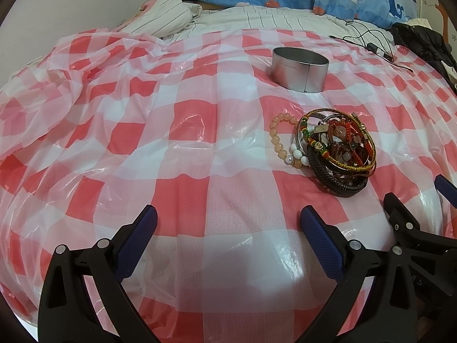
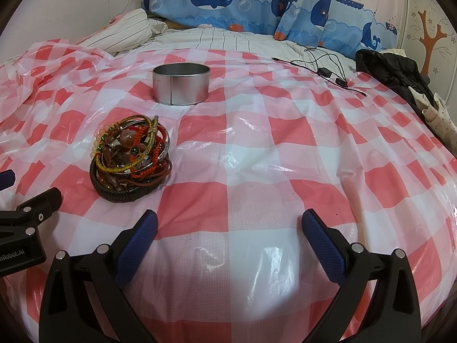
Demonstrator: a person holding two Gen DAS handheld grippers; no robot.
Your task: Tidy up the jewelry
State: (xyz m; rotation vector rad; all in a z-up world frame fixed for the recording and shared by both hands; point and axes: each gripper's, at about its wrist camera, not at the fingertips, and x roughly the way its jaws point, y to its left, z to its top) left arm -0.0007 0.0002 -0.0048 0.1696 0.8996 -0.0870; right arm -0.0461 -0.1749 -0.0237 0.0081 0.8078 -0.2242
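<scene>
Nothing put away yet. Bracelets (image 2: pixel 131 157) all heaped on the checked sheet (image 2: pixel 257 148), near the tin (image 2: pixel 181 87), not inside. Left gripper (image 1: pixel 228 223) and right gripper (image 2: pixel 230 225) both wide apart, holding nothing.

A red-checked plastic sheet (image 2: pixel 257 148) covers the bed, with whale-print pillows (image 2: pixel 217 0), black cables (image 2: pixel 325 65) and dark clothing (image 2: pixel 400 71) behind.

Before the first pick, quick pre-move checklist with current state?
1. Left tool open, holding nothing: ok.
2. Right tool open, holding nothing: ok.
3. Metal tin upright, lid off: ok.
4. Tin contents: cannot tell, inside barely visible.
5. Bracelet pile separable: not ok, cords and bands tangled; peach bead bracelet at the edge looks loosest.
6. Checked plastic sheet flat under pile: ok.
</scene>
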